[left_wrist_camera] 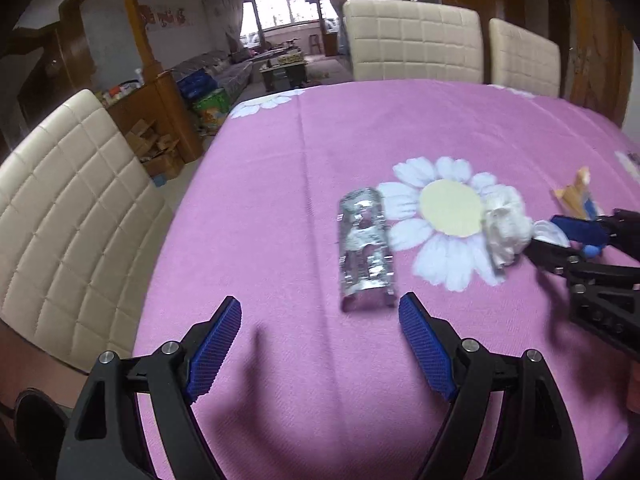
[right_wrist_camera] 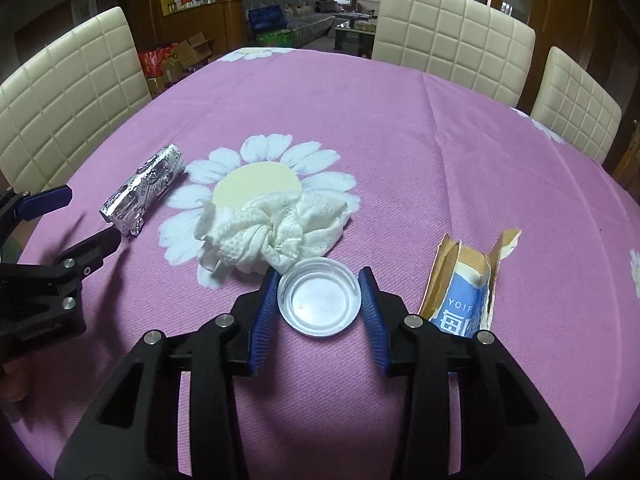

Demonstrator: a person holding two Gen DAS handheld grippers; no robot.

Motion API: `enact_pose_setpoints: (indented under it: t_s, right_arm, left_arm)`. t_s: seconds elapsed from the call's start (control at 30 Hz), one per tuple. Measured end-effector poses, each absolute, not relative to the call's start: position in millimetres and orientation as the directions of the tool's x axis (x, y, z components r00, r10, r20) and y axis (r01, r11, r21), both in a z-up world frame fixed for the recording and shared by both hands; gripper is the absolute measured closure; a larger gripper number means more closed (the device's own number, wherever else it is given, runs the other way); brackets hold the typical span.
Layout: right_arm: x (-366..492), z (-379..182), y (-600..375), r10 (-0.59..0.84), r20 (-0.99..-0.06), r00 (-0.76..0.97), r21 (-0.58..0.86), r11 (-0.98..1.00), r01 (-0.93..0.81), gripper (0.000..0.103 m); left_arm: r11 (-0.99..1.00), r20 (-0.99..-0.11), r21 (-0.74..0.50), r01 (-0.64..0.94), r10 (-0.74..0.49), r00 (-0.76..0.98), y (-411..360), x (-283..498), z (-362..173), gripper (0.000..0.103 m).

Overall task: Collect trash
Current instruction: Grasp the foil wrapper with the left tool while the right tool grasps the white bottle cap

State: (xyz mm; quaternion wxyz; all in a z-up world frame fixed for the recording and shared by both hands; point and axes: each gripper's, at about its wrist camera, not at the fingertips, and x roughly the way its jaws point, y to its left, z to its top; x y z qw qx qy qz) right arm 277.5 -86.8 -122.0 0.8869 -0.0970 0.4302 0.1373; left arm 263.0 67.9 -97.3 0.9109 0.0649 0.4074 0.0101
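Observation:
A silver foil wrapper [left_wrist_camera: 366,248] lies on the pink tablecloth [left_wrist_camera: 280,200], just ahead of my left gripper [left_wrist_camera: 320,306], which stands open and empty. In the right wrist view my right gripper [right_wrist_camera: 319,278] holds a round clear plastic lid [right_wrist_camera: 318,302] between its blue pads [right_wrist_camera: 266,312], which touch its rim on both sides; the lid rests flat on the cloth. Just beyond the lid sits a crumpled white tissue [right_wrist_camera: 272,228]. A torn cardboard box [right_wrist_camera: 464,280] with blue print lies to its right. The foil wrapper [right_wrist_camera: 144,192] and left gripper [right_wrist_camera: 94,214] show at the left there.
Cream quilted chairs [right_wrist_camera: 452,28] stand along the far and left sides of the table [right_wrist_camera: 440,160]. A large daisy print [right_wrist_camera: 256,184] lies under the tissue. The right gripper [left_wrist_camera: 542,234] reaches in at the right edge of the left wrist view. Boxes and a sofa stand beyond.

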Motion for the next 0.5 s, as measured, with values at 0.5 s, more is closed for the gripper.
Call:
enact_pose_setpoints:
  t_s: [0.5]
  right_arm:
    - [288.8, -123.5, -93.0, 0.170, -0.793, 0.585, -0.021, 0.952, -0.305, 0.051]
  left_arm:
    - [0.984, -0.754, 0.170, 0.054, 0.094, 0.650, 57.4, 293.5, -105.1, 0.024]
